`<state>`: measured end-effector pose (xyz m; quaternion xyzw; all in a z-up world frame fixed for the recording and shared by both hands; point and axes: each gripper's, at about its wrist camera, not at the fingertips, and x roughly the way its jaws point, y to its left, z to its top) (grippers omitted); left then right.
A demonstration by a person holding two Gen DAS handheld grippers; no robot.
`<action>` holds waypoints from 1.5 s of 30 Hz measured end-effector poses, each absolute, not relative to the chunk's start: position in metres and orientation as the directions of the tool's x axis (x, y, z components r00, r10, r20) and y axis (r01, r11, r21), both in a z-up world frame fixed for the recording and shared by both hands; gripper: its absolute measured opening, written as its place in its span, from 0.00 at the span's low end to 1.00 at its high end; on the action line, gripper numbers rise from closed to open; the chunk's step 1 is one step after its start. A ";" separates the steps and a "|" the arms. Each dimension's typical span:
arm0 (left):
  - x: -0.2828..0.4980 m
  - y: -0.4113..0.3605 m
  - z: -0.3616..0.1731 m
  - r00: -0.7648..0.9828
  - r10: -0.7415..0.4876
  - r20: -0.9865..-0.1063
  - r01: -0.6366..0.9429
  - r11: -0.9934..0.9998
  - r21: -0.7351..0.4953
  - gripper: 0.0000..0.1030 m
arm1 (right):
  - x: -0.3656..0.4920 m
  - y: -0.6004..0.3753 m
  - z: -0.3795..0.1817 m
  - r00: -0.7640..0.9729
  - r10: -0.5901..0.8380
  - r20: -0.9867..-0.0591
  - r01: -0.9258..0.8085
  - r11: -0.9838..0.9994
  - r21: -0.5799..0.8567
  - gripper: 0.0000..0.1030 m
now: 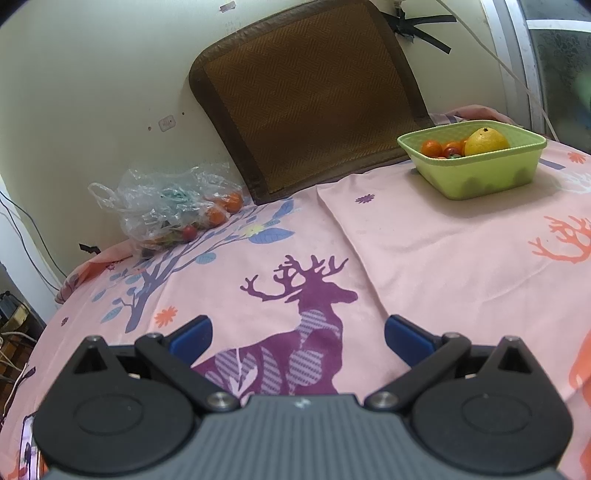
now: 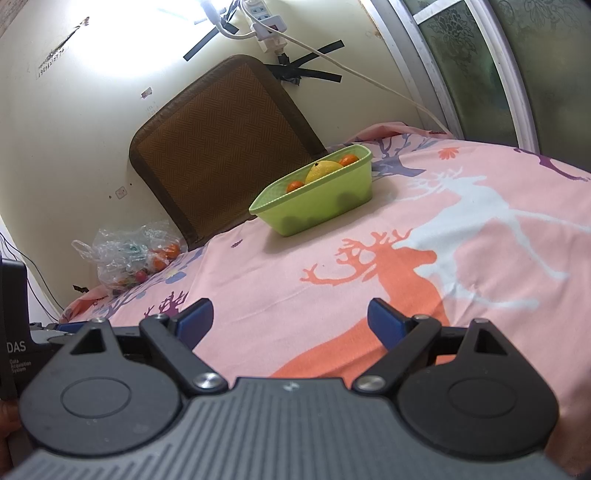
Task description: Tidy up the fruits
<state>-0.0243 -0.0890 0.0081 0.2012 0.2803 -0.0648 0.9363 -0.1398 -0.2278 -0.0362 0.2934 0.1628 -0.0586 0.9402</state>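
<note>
Both tongs, left tongs (image 1: 297,338) and right tongs (image 2: 290,323), spread wide and empty above the bed (image 1: 424,258). Loose fruits bagged (image 1: 173,210) at ten o'clock, awaiting sorting; green basket (image 1: 476,173) at two o'clock, already partly filled.

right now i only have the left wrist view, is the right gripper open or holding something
observer: the right gripper is open, nothing between its fingers, only bedsheet below.
operator: what's on the wall above the brown mat, mine cuts off
observer: a white power strip with plugs in it.
operator: any fruit behind the yellow fruit
observer: yes, an orange sits behind it at the far end of the green basket.
</note>
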 end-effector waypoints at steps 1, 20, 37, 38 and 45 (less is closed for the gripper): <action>-0.024 -0.089 0.008 0.835 -0.008 -0.551 0.234 0.911 0.341 1.00 | -0.140 -0.228 -0.036 0.940 -0.014 -0.341 0.206 0.821 0.533 0.90; -0.025 -0.090 0.009 0.842 -0.002 -0.540 0.229 0.907 0.353 1.00 | -0.140 -0.228 -0.037 0.940 -0.015 -0.340 0.206 0.821 0.533 0.90; -0.024 -0.089 0.008 0.843 0.001 -0.539 0.227 0.907 0.356 1.00 | -0.140 -0.229 -0.037 0.940 -0.015 -0.340 0.206 0.820 0.534 0.90; -0.025 -0.090 0.008 0.843 0.001 -0.538 0.226 0.907 0.356 1.00 | -0.140 -0.229 -0.037 0.940 -0.015 -0.340 0.206 0.820 0.534 0.90; -0.025 -0.090 0.008 0.842 0.001 -0.539 0.227 0.906 0.356 1.00 | -0.140 -0.229 -0.037 0.940 -0.014 -0.340 0.206 0.820 0.534 0.90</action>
